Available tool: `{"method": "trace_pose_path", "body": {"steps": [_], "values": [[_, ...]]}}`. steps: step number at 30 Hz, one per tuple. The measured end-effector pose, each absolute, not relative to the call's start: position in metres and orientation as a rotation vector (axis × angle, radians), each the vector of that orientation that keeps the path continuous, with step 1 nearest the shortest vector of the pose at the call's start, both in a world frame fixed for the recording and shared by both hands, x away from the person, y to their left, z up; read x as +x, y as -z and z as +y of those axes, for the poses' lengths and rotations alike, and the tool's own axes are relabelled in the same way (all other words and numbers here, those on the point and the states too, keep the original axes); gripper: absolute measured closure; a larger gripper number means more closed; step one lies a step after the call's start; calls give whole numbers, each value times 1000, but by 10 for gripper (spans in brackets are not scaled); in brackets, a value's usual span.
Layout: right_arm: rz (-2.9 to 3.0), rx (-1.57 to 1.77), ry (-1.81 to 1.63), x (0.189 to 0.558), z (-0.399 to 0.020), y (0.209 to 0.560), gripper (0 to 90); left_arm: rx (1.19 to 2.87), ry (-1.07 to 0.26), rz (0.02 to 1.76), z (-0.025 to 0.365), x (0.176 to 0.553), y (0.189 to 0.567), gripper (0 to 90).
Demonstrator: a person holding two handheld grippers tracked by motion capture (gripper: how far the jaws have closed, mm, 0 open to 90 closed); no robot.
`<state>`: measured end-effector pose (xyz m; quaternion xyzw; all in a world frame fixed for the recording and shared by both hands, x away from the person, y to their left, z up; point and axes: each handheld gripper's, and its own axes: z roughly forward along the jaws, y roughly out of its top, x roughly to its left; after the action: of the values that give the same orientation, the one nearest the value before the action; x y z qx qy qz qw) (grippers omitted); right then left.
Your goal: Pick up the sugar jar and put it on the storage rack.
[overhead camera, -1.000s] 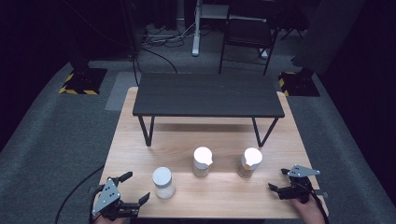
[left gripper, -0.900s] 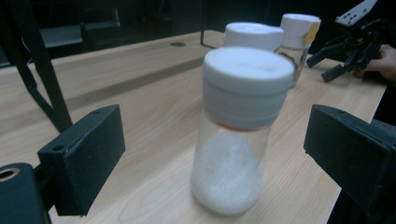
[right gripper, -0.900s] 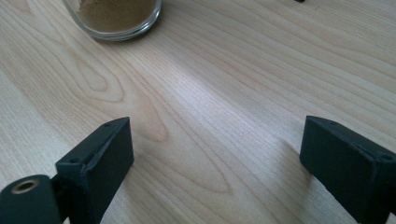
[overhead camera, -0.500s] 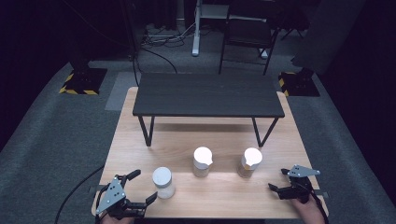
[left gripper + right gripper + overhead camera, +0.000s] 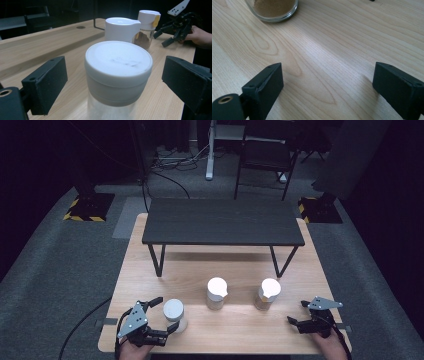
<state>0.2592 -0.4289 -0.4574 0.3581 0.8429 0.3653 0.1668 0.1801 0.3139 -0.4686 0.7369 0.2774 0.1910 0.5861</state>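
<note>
While no label or writing can be read on it, the white-lidded jar (image 5: 117,75) stands between the left claw's (image 5: 159,316) spread jaws, untouched. Beyond it stand two spice jars (image 5: 147,27). The right claw (image 5: 300,312) gapes over bare bench (image 5: 332,50).

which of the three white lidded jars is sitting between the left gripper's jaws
The leftmost jar, with the flat round lid, nearest the table's front edge. The left gripper straddles it, open. The other two jars stand farther right, apart from either gripper.
</note>
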Motion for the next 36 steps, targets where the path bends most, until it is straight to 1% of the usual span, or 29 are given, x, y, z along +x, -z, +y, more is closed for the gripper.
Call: {"method": "trace_pose_path", "body": {"steps": [7, 12, 15, 19, 21, 22, 29, 32, 36], "values": [[2399, 1020, -1040, 259, -429, 457, 95, 1744, -427, 640, 309, 188, 468, 85], [2398, 1022, -1039, 259, -429, 457, 96, 1767, -430, 655, 304, 190, 467, 85], [2397, 1023, -1039, 259, -429, 457, 97, 1785, -433, 648, 303, 191, 467, 151], [2394, 1024, -1040, 259, -429, 457, 104, 1805, -456, 626, 302, 189, 465, 278], [2393, 1026, -1039, 258, -429, 457, 104, 1808, -471, 626, 301, 187, 464, 324], [2393, 1026, -1039, 258, -429, 457, 104, 1809, -470, 625, 301, 188, 464, 332], [2392, 1026, -1040, 258, -429, 457, 104, 1832, -458, 653, 297, 188, 455, 338], [2393, 1026, -1041, 259, -429, 458, 105, 1825, -433, 675, 297, 190, 453, 338], [2393, 1026, -1041, 259, -429, 458, 105, 1813, -437, 683, 294, 192, 447, 338]]}}
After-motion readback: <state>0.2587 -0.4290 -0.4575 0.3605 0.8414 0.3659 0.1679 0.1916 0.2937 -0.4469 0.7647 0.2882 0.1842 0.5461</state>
